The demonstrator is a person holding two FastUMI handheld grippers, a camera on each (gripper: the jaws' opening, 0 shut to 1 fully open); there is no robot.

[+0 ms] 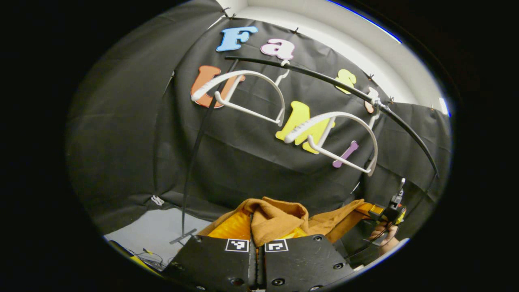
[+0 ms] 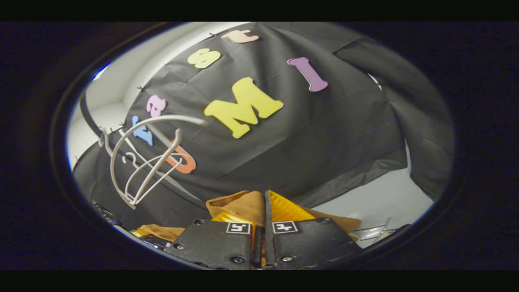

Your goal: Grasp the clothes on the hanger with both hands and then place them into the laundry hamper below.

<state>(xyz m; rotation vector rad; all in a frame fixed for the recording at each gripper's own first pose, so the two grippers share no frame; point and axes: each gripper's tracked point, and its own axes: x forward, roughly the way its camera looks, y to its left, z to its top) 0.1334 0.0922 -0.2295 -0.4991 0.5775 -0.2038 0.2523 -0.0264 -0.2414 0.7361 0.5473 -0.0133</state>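
Left gripper view: left gripper [image 1: 257, 247] at the bottom of frame, jaws drawn nearly together with a fold of the brown garment [image 1: 279, 219] pinched between them. One garment counted; brown outer cloth with a bright orange-yellow lining showing on both sides of the fold. It stretches to the right, where the right gripper [image 1: 391, 213] and the hand [image 1: 383, 235] holding it grip its far end.

Overhead: one dark rail [image 1: 324, 79] runs across the upper part of the frame. Two white hangers hang from it, both bare: left hanger [image 1: 243, 95], right hanger [image 1: 336, 140]. The garment sits below both, touching neither. One thin dark upright pole [image 1: 194, 158] stands at left, foot on a pale floor [image 1: 154, 229].

Right gripper view: right gripper, jaws narrow, clamped on an edge of the same garment [image 2: 243, 205], brown cloth left of the jaws, orange lining right. The two white hangers [image 2: 142, 162] overlap at far left.
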